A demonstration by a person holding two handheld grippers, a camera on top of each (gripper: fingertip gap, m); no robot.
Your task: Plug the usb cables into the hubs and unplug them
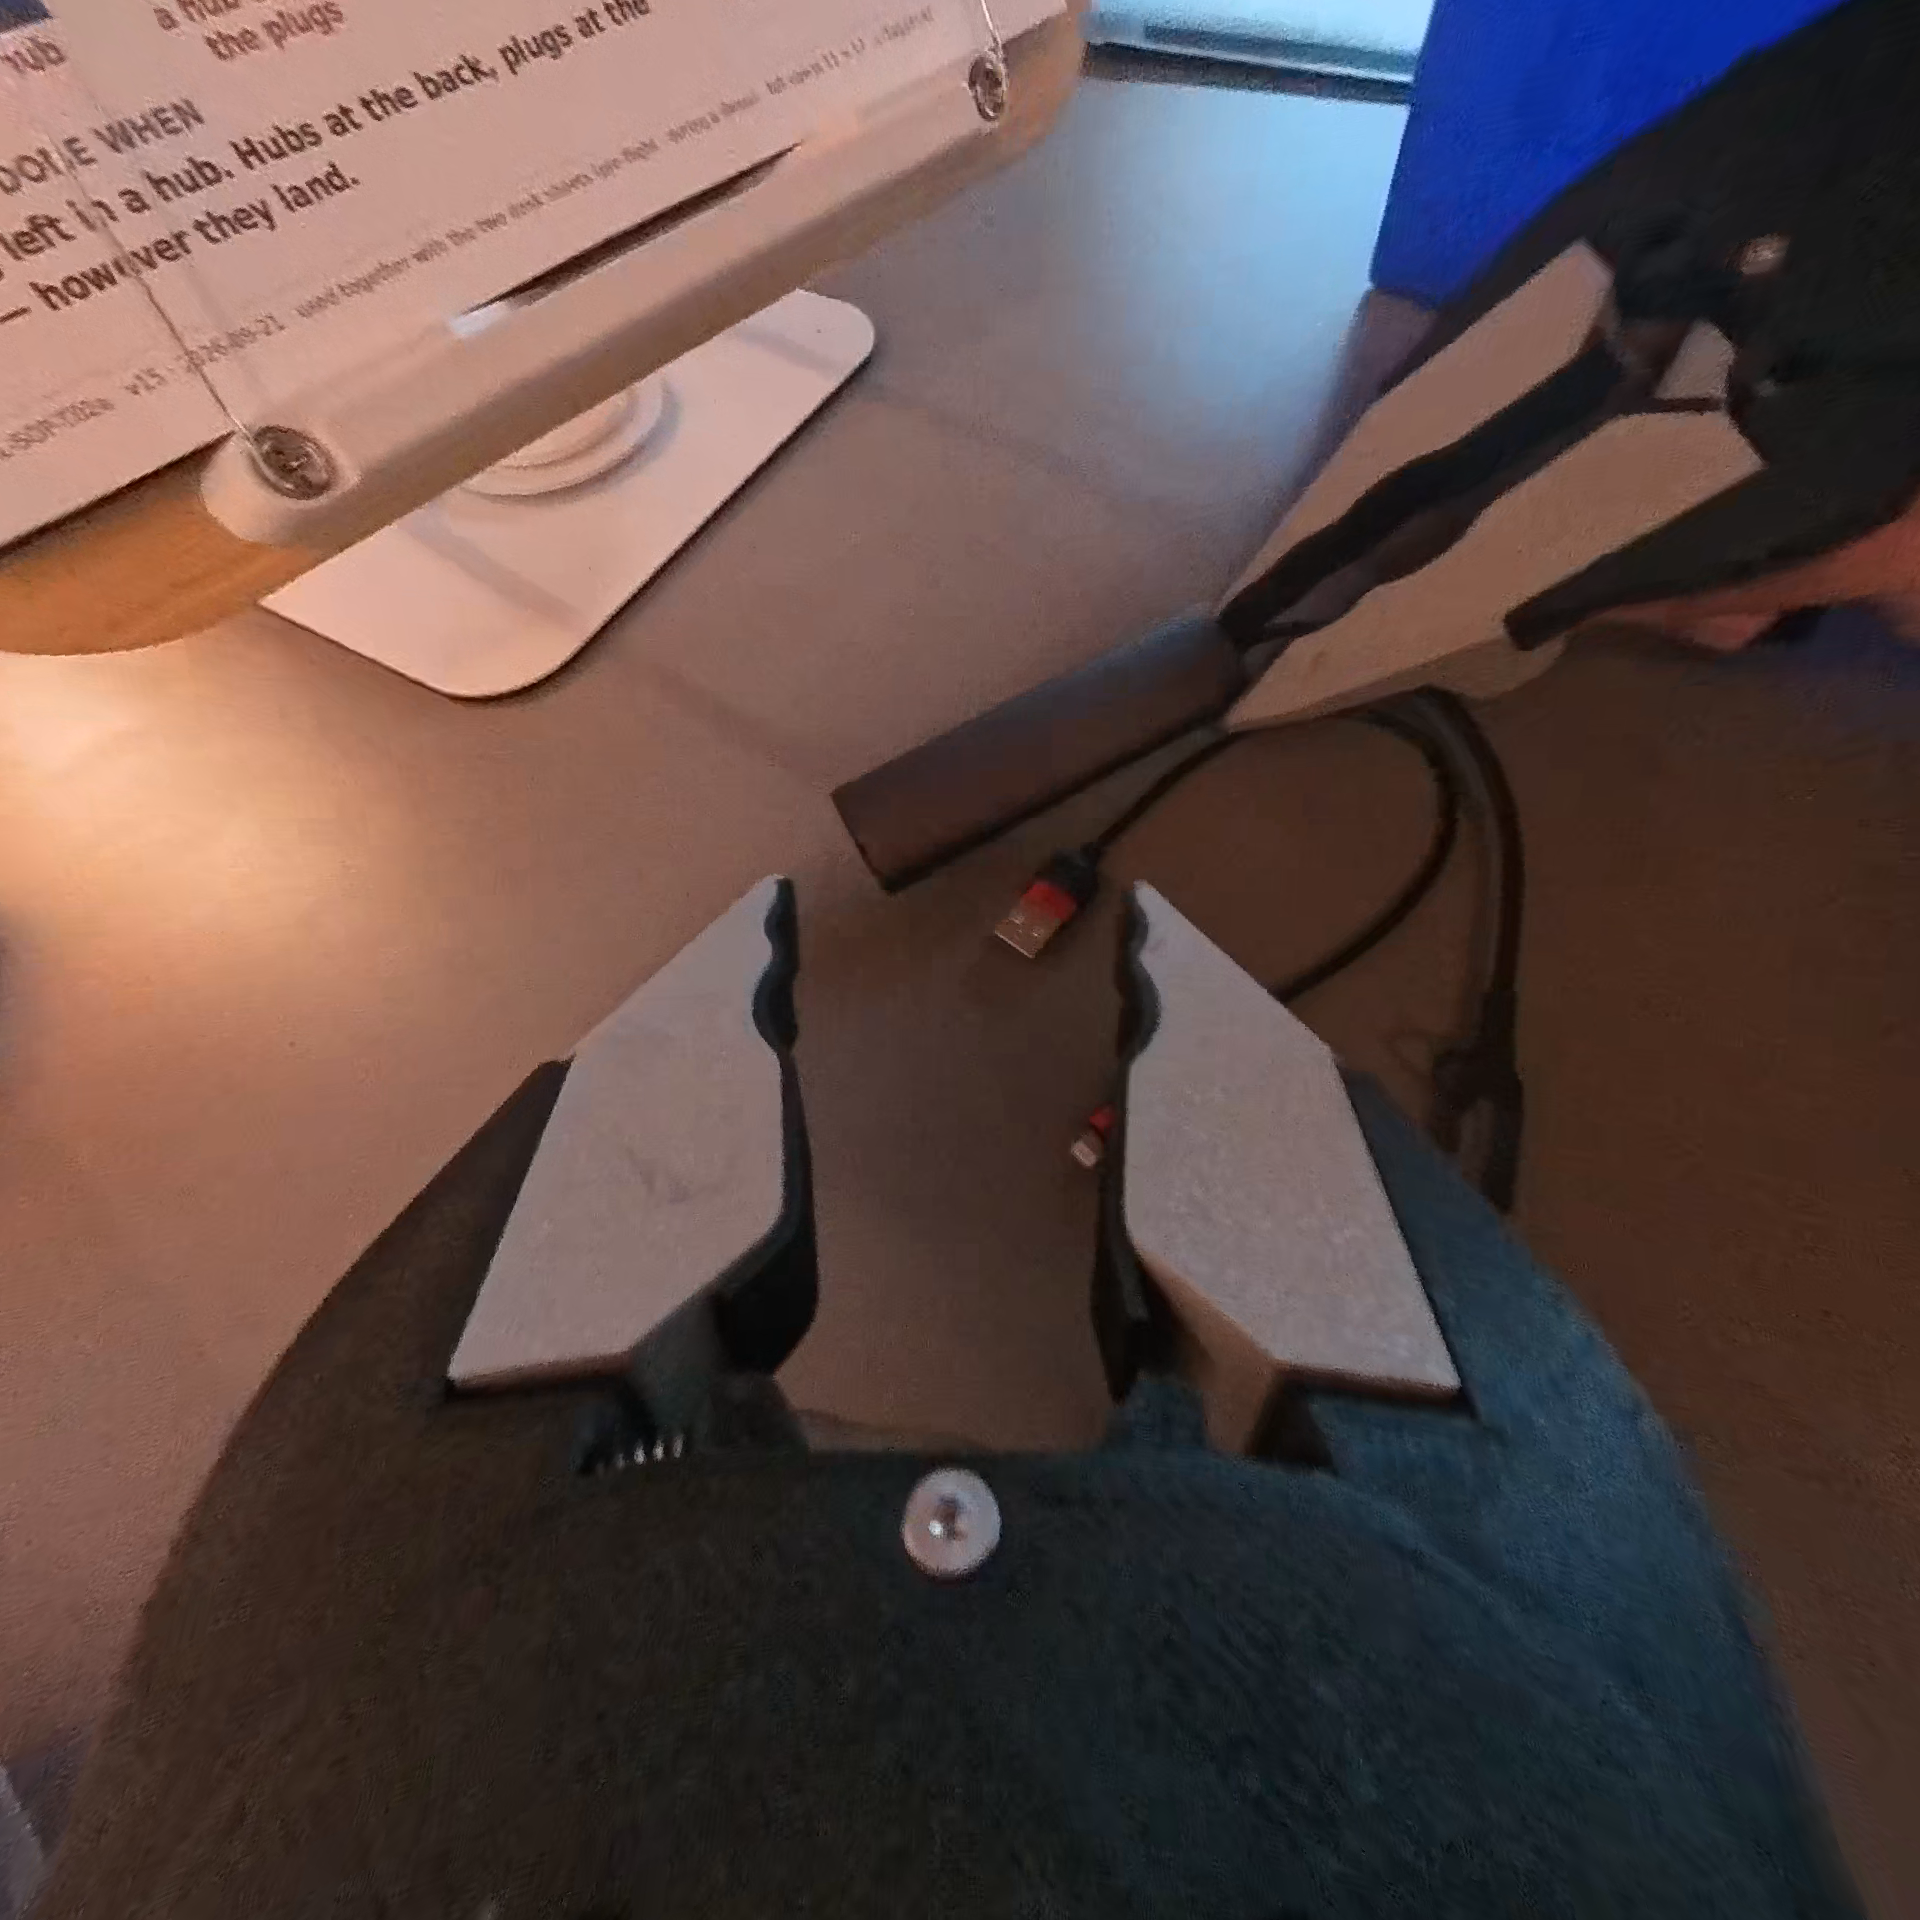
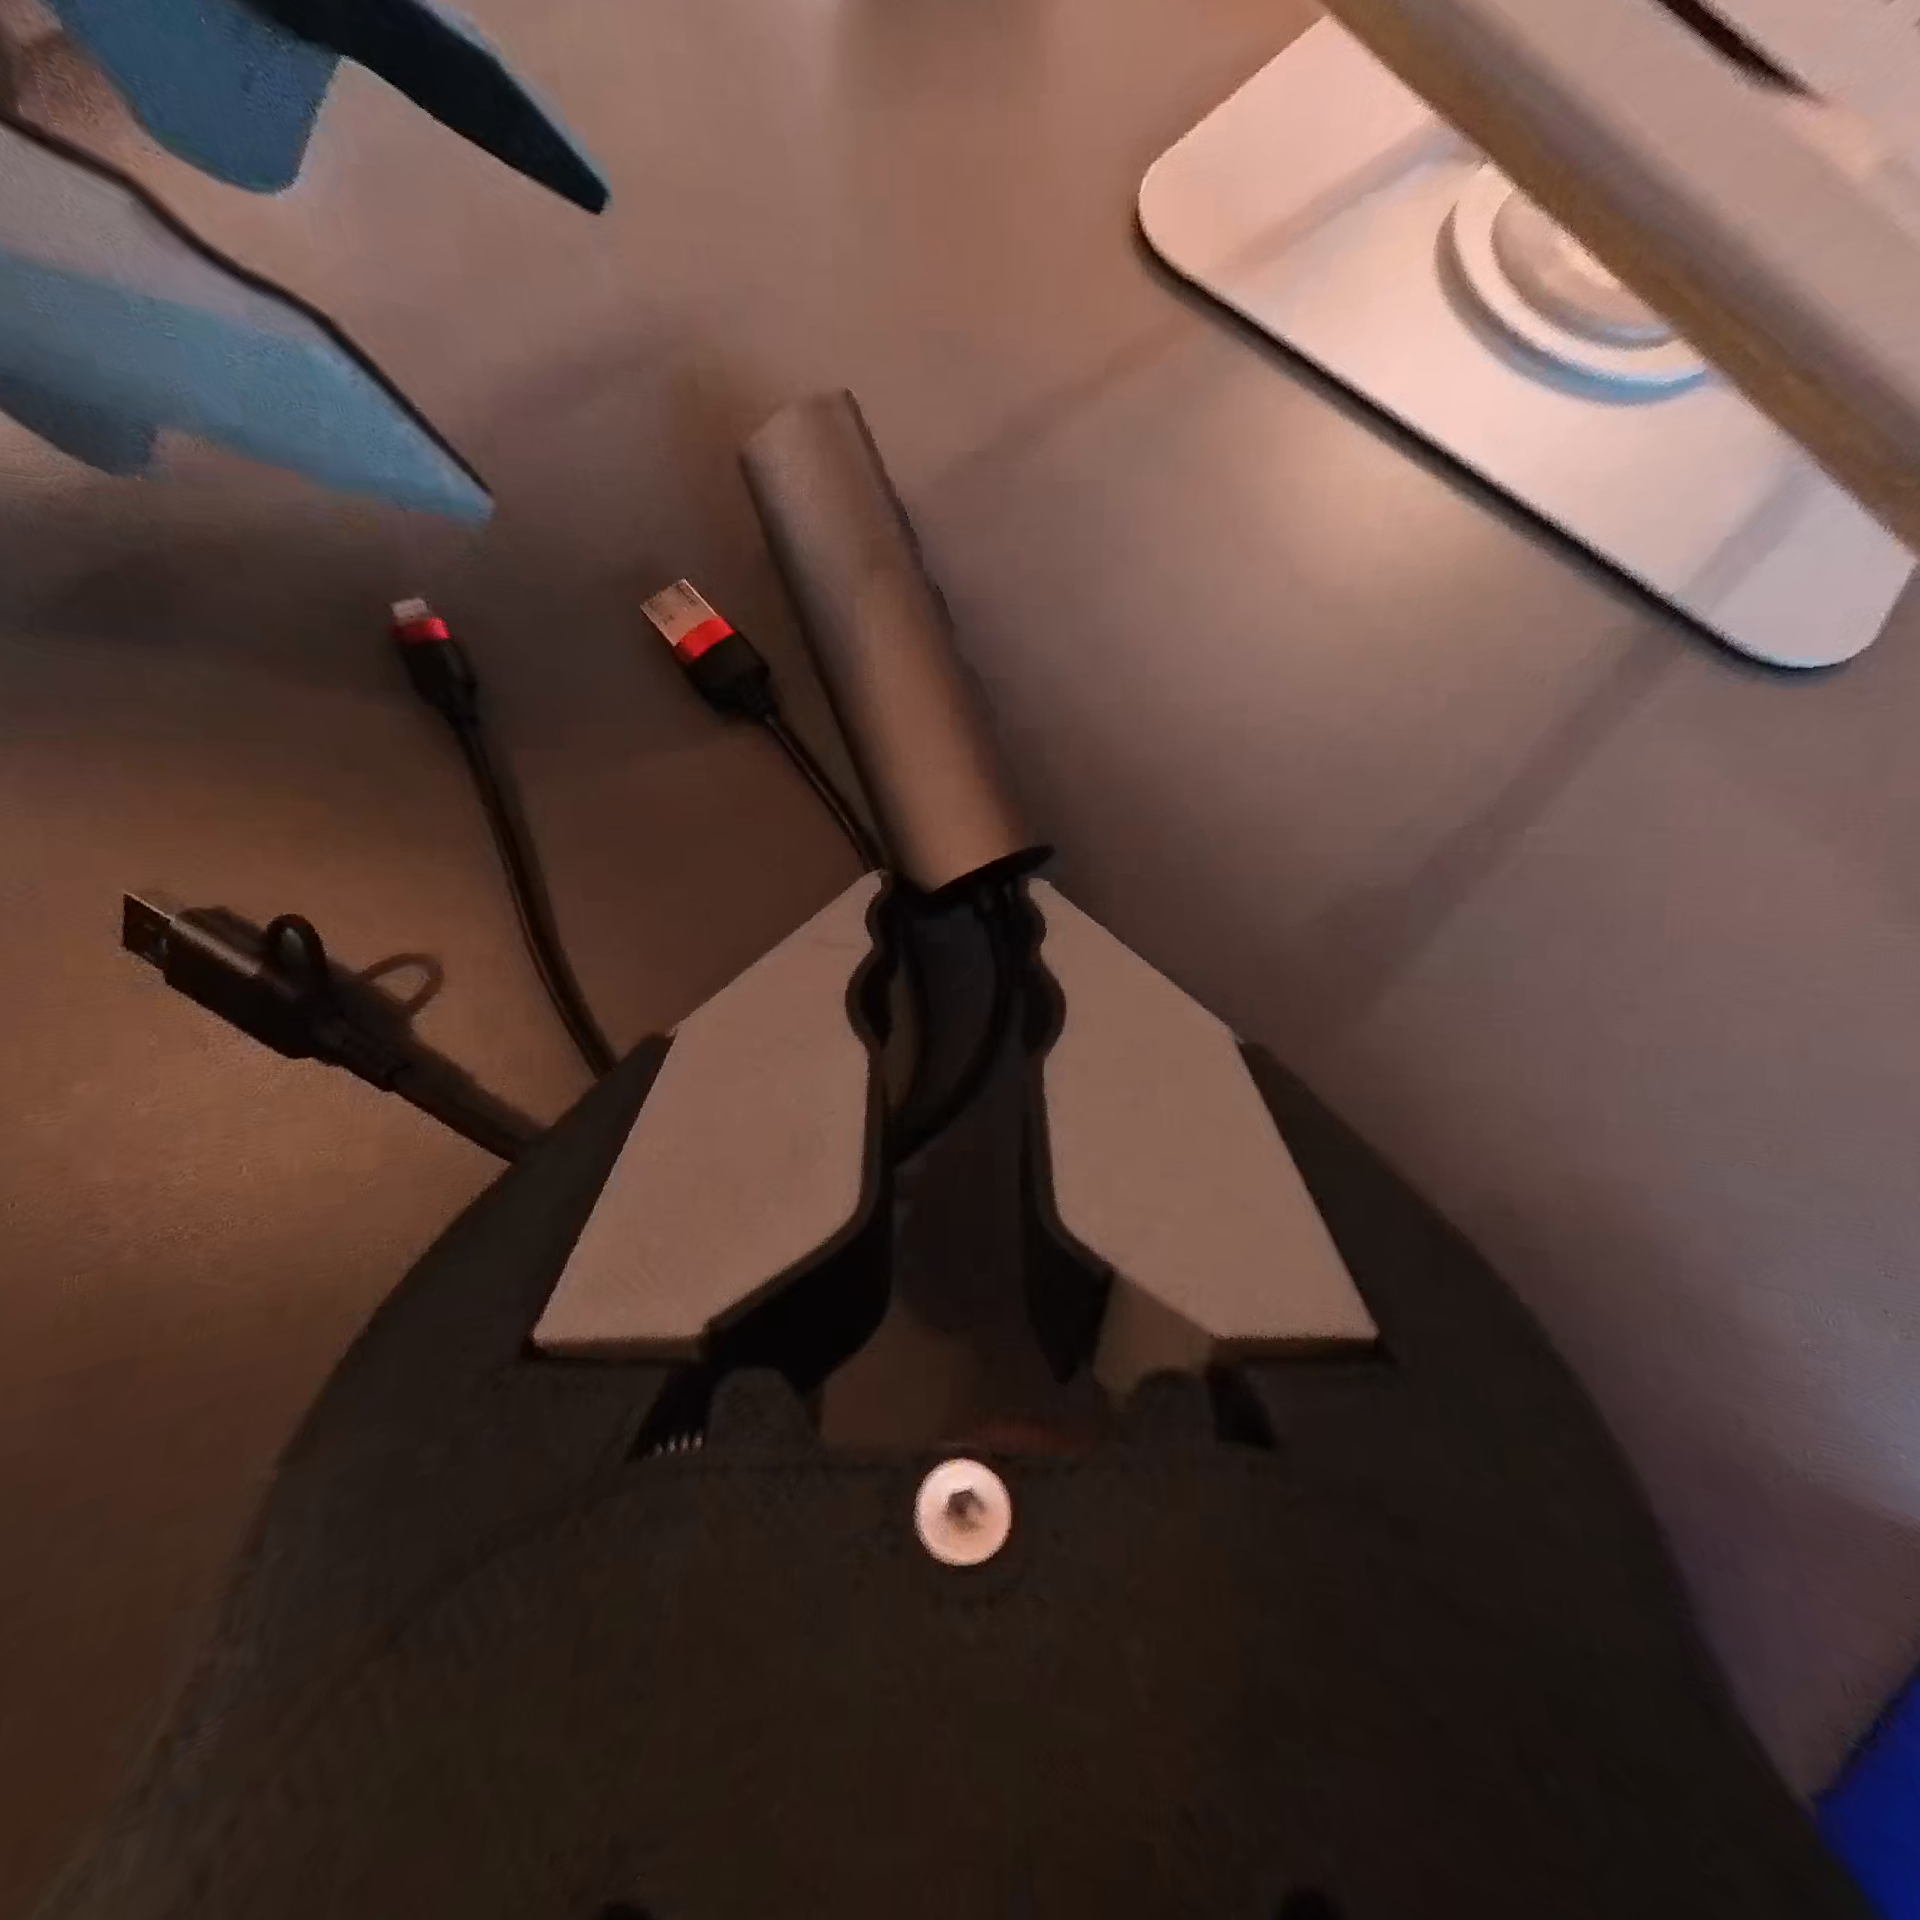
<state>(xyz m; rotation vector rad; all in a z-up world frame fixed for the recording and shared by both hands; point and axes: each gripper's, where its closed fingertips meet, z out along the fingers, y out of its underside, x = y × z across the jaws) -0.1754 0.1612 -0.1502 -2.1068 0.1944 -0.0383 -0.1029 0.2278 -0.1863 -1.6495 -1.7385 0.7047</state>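
Brown tabletop (image 1: 520,987) is carrying everything, with a white stand base (image 1: 582,499) sitting toward the back under a tilted printed sheet (image 1: 312,208).

Right gripper (image 2: 956,894) is pinching the near end of the grey hub (image 2: 883,623), its jaws drawn in tight around the collar where the hub's own lead comes out; in my judgement this is bracing the hub so it does not slide when a plug is pushed in. The hub itself is lying flat on the table, its free end pointing away from that gripper.

Left gripper (image 1: 956,935) is hovering with jaws spread wide and nothing between them, lined up just short of the red plug (image 1: 1039,914), probably readying to take it. That plug is lying just beside the hub's free end, not inserted. A smaller red tip (image 2: 421,629) and a black plug (image 2: 208,956) are resting farther off, also loose.
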